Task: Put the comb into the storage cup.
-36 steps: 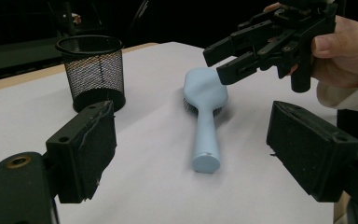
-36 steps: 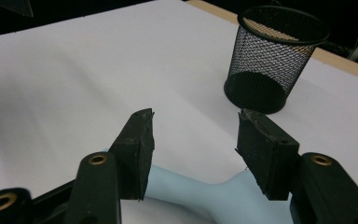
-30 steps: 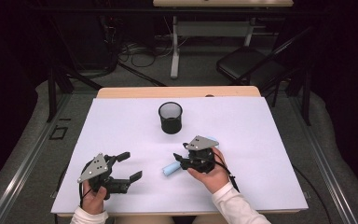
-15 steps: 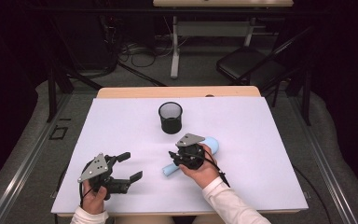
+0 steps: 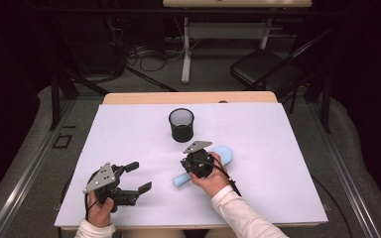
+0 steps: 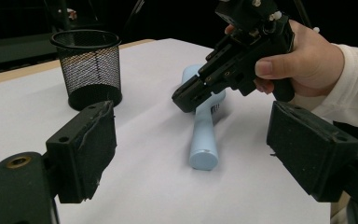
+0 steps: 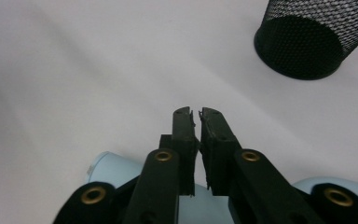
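right hand-held gripper (image 5: 188,166) | jaws just closing, nearly together above pale blue brush (image 6: 201,135) | handle lies toward person's left | left hand-held gripper (image 5: 134,177) apart, farther off

Pale blue handheld fan (image 6: 202,133) lying flat on table.

Dark room, grey carpet floor (image 5: 25,148), black folding chair (image 5: 263,74) far right, white desk legs (image 5: 186,54) and tangled cables (image 5: 144,52) beyond the white-topped counter (image 5: 287,129).
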The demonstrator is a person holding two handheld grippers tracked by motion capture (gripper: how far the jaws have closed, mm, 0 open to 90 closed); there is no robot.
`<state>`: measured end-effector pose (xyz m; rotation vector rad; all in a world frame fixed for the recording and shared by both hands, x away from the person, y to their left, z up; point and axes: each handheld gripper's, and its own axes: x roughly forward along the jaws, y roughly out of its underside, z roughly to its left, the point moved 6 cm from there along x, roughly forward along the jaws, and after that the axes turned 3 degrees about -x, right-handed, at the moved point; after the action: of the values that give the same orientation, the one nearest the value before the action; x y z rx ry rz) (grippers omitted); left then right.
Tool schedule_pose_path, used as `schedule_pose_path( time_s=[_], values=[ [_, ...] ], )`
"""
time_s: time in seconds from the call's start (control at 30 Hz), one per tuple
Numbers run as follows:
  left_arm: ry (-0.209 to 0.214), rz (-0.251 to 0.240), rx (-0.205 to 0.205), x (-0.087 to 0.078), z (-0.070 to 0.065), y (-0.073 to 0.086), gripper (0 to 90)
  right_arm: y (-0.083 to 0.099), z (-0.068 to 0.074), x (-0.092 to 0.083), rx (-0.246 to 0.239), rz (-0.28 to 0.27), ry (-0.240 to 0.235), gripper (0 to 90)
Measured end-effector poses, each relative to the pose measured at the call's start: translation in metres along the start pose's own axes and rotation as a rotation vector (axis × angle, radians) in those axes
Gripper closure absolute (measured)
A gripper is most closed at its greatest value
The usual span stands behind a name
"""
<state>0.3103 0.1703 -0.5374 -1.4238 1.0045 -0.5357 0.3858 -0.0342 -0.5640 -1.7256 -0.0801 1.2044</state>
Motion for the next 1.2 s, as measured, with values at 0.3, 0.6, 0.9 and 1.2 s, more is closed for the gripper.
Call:
schedule_pose_path(
  time_s=[0.3,0.6,0.9,1.2],
  values=[
    [0.0,0.006,0.003,0.0,0.0,0.001,15.5,0.003,0.008,0.012,0.0,0.065,-0.028,90.0],
    [0.001,0.005,0.004,0.0,0.0,0.001,15.5,0.008,0.014,0.019,-0.021,0.108,-0.041,90.0],
    [0.001,0.007,0.006,0.0,0.0,0.001,15.5,0.011,0.017,0.015,-0.034,0.131,-0.066,90.0],
    [-0.002,0.013,0.011,-0.001,0.0,0.001,15.5,0.019,0.021,0.005,-0.042,0.154,-0.089,90.0]
  ],
)
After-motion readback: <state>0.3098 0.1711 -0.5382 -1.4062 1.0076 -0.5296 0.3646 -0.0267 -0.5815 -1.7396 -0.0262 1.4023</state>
